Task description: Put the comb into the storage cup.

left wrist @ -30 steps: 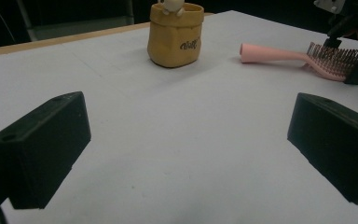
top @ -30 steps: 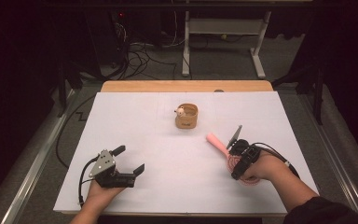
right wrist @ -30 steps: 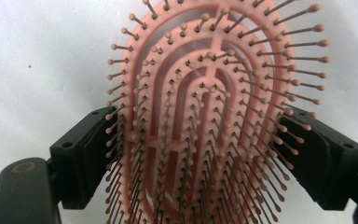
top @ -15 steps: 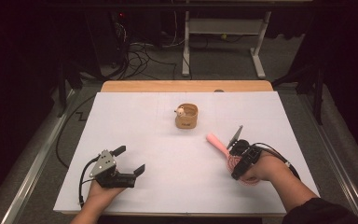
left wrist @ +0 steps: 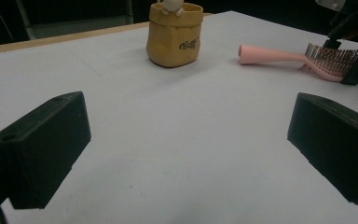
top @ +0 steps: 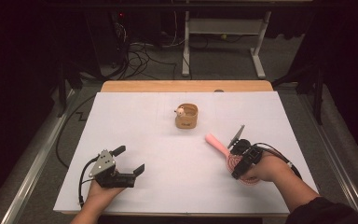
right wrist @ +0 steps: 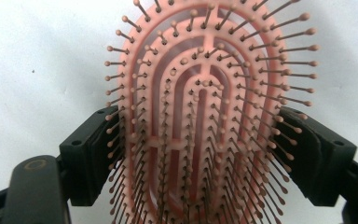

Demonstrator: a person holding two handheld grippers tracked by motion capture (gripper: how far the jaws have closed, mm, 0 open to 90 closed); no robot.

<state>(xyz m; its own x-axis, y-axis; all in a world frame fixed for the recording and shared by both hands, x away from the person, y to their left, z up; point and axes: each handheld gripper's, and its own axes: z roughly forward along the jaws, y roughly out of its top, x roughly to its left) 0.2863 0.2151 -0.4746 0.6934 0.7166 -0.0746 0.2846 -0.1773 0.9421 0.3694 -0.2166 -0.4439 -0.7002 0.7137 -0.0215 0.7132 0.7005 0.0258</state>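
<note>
A pink hairbrush point(top: 216, 142) lies bristles up on the white sheet at the right, its handle pointing toward the middle. My right gripper point(top: 237, 166) straddles the brush head. In the right gripper view the brush point(right wrist: 200, 93) stands between the two jaws of the gripper point(right wrist: 200, 142), and the pads point(right wrist: 98, 144) meet the head's rim and outer bristles on both sides. My left gripper point(top: 129, 159) rests at the near left, open, nothing between its jaws point(left wrist: 191, 140). From there the brush point(left wrist: 279, 55) lies at the far right.
A small tan pouch point(top: 187, 116) with a pale little figure point(top: 180, 111) peeking over its rim stands upright near the far middle; the left gripper view has it point(left wrist: 175, 35) straight ahead. The white sheet point(top: 168, 144) covers the table, with a wooden edge point(top: 186, 86) at the back.
</note>
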